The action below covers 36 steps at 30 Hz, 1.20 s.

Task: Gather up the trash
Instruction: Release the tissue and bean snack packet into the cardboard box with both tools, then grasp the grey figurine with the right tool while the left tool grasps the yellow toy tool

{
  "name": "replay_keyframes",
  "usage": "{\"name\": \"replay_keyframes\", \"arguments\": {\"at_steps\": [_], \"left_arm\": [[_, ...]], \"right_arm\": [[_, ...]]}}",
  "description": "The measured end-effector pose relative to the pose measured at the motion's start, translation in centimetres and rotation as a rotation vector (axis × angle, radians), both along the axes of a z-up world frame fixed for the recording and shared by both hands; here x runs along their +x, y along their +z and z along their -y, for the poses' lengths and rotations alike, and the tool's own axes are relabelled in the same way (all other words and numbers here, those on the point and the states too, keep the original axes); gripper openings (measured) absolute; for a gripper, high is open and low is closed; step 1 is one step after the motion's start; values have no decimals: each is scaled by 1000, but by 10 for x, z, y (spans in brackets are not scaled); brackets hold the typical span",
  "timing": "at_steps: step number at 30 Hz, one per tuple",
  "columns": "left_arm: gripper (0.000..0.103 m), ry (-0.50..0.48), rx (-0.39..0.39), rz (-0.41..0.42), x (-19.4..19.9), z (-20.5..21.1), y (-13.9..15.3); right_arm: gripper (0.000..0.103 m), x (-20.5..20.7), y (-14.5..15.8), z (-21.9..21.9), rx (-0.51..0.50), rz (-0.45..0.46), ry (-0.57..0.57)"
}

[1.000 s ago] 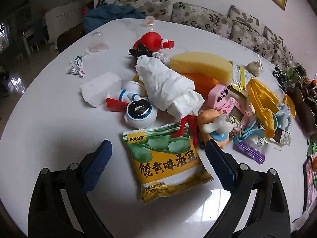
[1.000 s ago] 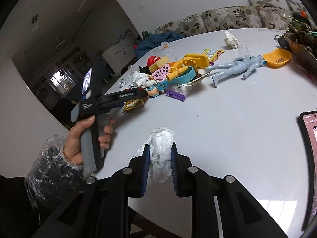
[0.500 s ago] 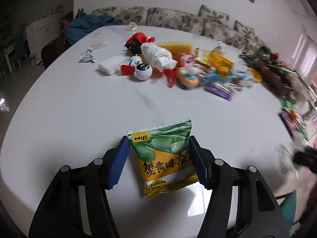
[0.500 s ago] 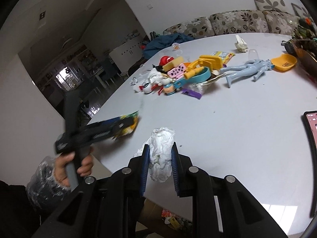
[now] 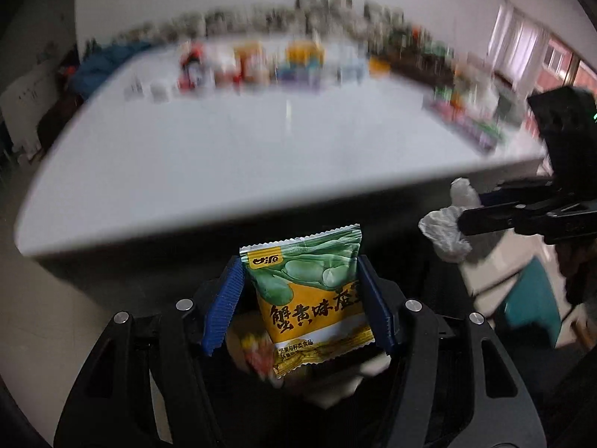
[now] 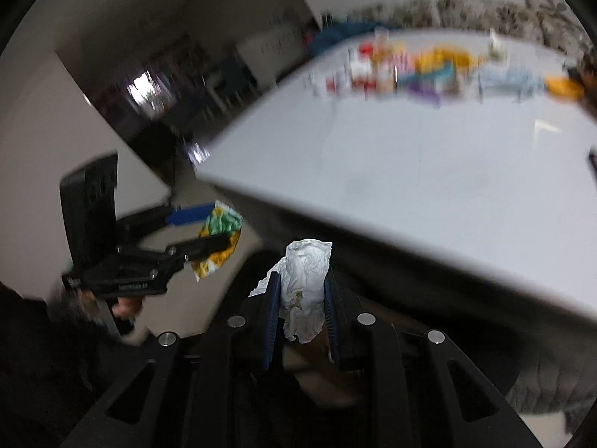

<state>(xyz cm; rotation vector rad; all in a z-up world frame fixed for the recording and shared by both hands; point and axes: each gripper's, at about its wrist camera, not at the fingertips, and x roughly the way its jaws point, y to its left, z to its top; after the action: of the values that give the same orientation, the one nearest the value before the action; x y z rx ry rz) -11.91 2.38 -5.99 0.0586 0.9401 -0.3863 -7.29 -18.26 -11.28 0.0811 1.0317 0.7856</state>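
Landmark: the white counter (image 5: 231,156), seen from its near edge.
Left claw (image 5: 298,306): pinches the green-and-yellow snack packet (image 5: 309,298) by its two side edges; held in the air off the near edge of the counter, below the level of its top.
Right claw (image 6: 300,310): pressed together on a crumpled white tissue wad (image 6: 306,283); also off the near edge of the counter, to the right of the left claw.
Counter, far side: a blurred heap of toys and wrappers (image 5: 253,63) lies well away from the near edge; single items cannot be told apart.
Below the near edge: blurred colored scraps (image 5: 257,351) show under the left claw; judged to be the trash drop point, though no bin outline is clear.
Done: two pieces of trash are lifted clear of the counter.
Left: release both pieces; then sort further trash from the far heap.
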Motion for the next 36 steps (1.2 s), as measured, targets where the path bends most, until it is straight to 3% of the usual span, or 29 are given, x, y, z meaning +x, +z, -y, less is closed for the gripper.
{"name": "replay_keyframes", "arguments": {"at_steps": [2,4,7,9,12,13,16,19,21,24,28,30,32,36], "left_arm": [[62,-32,37,-75,6,6,-39],[81,-87,60,-148,16,11,-81],[82,-110,144,-222,30,14,-145],[78,-71,154,-277,36,9,-161],[77,-78,85,-230,29,3,-135],[77,-86,42,-192,25,1,-113],[82,-118,-67,-97,20,-3,-61],[88,-109,-110,61,25,-1,-5],[90,-78,-136,132,36,2,21],[90,-36,-192,174,49,-1,39],[90,-11,-264,136,60,-1,35],[90,-8,-271,119,59,-5,31],[90,-9,-280,112,66,-10,24],[90,-25,-316,88,73,-15,18]], "right_arm": [[28,2,-34,-7,-35,-62,12],[59,9,-78,-12,-66,-138,-4],[53,17,-120,-12,-77,-247,-19],[53,13,-105,-7,-56,-212,-9],[55,5,-48,5,6,-100,21],[59,8,-28,11,34,-52,15],[68,33,31,32,96,80,-49],[70,89,60,52,93,149,-208],[70,146,60,71,142,106,-354],[70,211,44,97,222,-4,-539],[70,271,22,123,226,-93,-757],[70,285,15,127,217,-132,-800],[71,295,15,128,185,-113,-839],[81,327,22,114,93,-101,-869]]}}
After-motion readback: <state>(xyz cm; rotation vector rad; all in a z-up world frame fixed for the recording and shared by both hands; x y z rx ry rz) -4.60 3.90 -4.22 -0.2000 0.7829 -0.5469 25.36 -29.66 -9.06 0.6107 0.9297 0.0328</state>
